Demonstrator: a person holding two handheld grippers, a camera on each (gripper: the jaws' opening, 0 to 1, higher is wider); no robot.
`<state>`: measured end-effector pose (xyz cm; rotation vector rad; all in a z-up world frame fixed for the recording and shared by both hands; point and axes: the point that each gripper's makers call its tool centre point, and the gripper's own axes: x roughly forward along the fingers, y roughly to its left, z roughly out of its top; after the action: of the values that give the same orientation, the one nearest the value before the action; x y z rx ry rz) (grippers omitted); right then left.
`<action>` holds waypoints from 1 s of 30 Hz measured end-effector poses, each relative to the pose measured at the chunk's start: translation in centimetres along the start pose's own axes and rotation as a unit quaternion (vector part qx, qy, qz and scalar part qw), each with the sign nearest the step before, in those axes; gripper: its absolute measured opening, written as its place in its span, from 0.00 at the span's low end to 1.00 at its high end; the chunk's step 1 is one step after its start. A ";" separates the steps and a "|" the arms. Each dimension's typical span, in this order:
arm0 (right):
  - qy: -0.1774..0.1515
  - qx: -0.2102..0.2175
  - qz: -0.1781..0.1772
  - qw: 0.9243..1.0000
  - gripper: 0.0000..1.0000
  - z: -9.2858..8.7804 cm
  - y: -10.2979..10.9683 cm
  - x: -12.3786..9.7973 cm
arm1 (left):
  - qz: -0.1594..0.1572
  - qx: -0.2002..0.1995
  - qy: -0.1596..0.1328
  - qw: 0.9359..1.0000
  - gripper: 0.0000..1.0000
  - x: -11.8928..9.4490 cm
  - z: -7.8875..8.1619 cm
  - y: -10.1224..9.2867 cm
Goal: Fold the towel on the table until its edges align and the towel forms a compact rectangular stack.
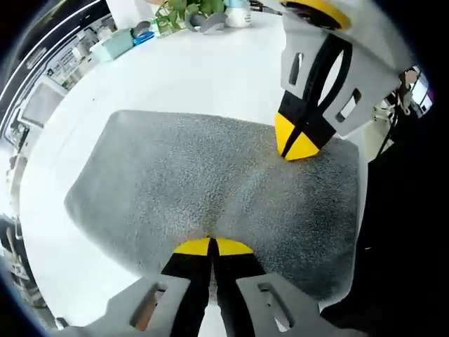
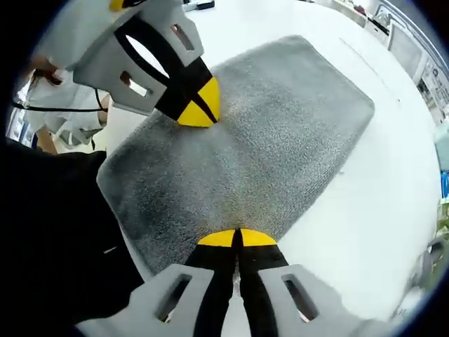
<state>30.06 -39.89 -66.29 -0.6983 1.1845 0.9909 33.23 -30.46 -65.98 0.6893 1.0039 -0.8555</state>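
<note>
The towel (image 1: 210, 182) was gray and fuzzy, and it lay flat on the white table (image 1: 189, 70). In the left gripper view it looked like a wide rectangle with soft round corners. One of its edges ran close to the table's edge, next to a person's dark clothes (image 1: 407, 232). In the right gripper view the same towel (image 2: 259, 140) stretched away toward the far side of the table (image 2: 379, 203).

The left gripper (image 1: 212, 246) had black jaws with yellow tips. The two tips were pressed together with no gap, and they sat right at the near edge of the towel. It was too hard to tell if any cloth was pinched between them. In the right gripper view this same tool (image 2: 198, 107) came in from the upper left, with its closed tips touching the towel.

The right gripper (image 2: 237, 238) looked just the same. Its yellow tips were closed tight and rested on the towel's edge. Again it was too hard to tell if they held any cloth. In the left gripper view it (image 1: 298, 144) came down from the upper right, and its closed tips touched the towel's far edge.

Far back on the table stood a green plant (image 1: 186, 10), a white cup (image 1: 237, 12) and a pale blue box (image 1: 112, 43).
</note>
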 end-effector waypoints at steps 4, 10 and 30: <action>-0.016 0.025 0.003 1.000 0.00 -0.1 -0.1 0.0 | -0.006 -0.022 -0.013 1.000 0.01 0.0 0.0 0.1; -0.053 0.067 0.023 0.996 0.00 -0.2 0.1 0.0 | -0.017 -0.062 -0.031 0.997 0.01 -0.1 0.1 0.2; -0.124 0.048 -0.002 0.991 0.00 -0.4 1.8 -0.2 | 0.019 -0.012 -0.043 0.999 0.01 -0.2 0.1 -0.1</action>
<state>28.23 -39.53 -66.07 -0.4863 1.0055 0.9793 33.16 -30.53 -65.76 0.6447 0.9192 -0.8319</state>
